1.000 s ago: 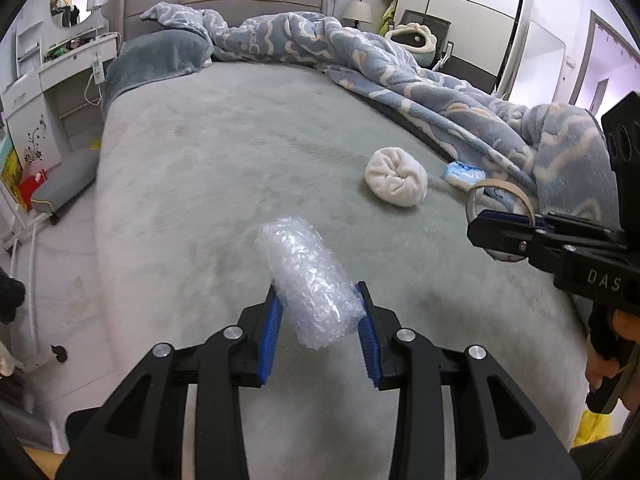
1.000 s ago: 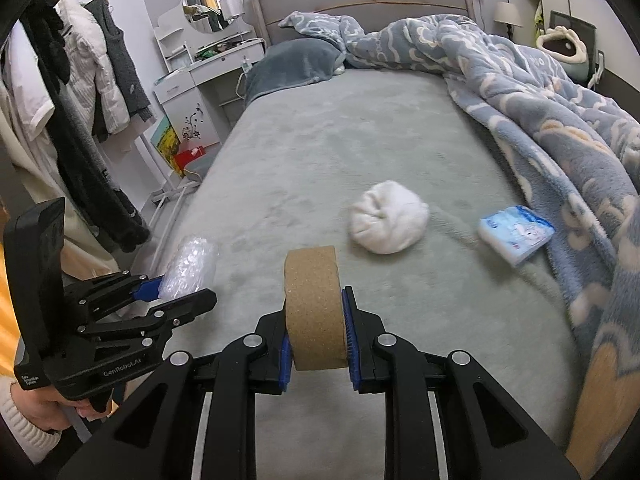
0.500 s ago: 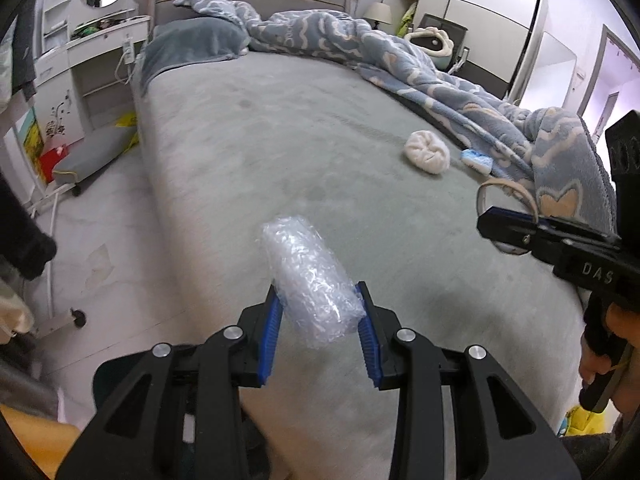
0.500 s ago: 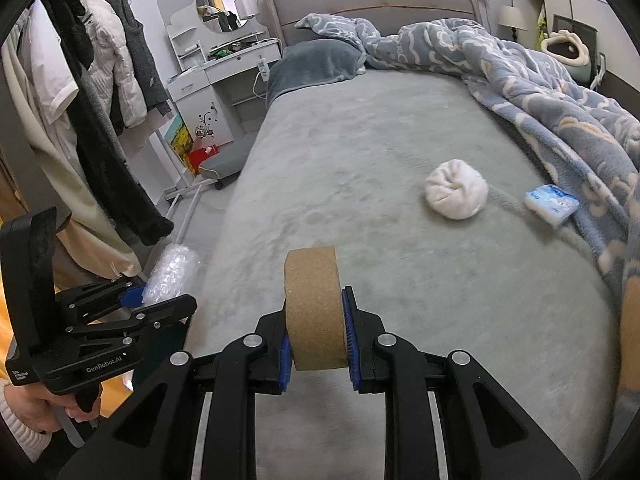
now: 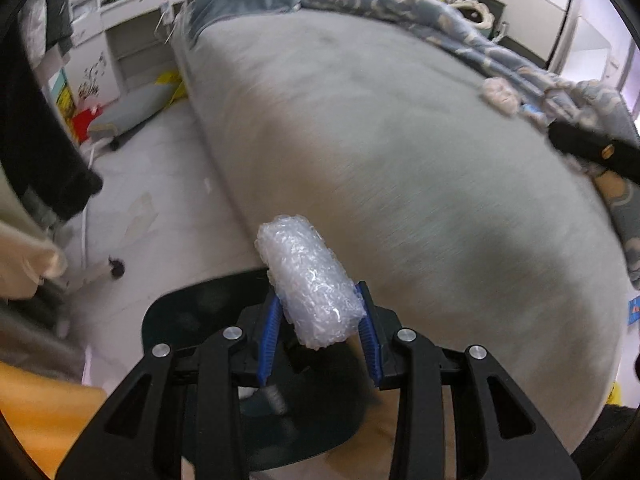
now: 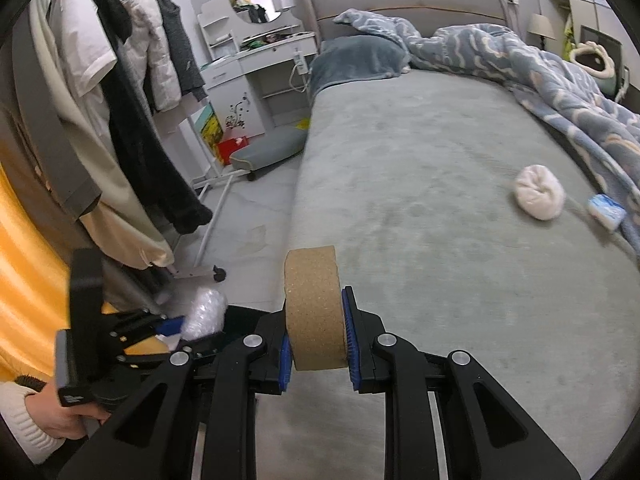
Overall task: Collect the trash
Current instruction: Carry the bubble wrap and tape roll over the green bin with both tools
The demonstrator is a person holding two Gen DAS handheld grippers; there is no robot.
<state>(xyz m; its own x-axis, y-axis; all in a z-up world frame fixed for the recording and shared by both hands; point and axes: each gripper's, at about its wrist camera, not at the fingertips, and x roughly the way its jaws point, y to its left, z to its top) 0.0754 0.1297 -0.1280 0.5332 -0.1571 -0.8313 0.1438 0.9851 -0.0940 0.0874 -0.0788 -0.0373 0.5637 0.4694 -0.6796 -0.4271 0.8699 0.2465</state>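
Observation:
A roll of clear bubble wrap [image 5: 308, 288] is clamped between the blue pads of my left gripper [image 5: 318, 320], which hangs over a dark round bin [image 5: 160, 316] on the floor at the bed's corner. In the right wrist view the left gripper [image 6: 160, 328] and its bubble wrap [image 6: 204, 312] sit at the lower left. My right gripper [image 6: 316, 340] is shut on a brown cork-coloured roll [image 6: 314, 304] above the grey bed [image 6: 420, 200]. A white balled bundle [image 6: 539, 197] and a small blue packet [image 6: 606, 210] lie on the bed at far right.
A rack of hanging clothes [image 6: 120, 120] stands left of the bed, with a wheeled base on the floor. A blue patterned quilt [image 6: 540, 80] is heaped along the bed's right side. A white dressing table [image 6: 256, 68] and a grey cushion [image 6: 268, 152] are further back.
Both grippers have drawn back from the middle of the bed toward its near left corner. The dark bin has come into view under the left gripper. Both grips are unchanged.

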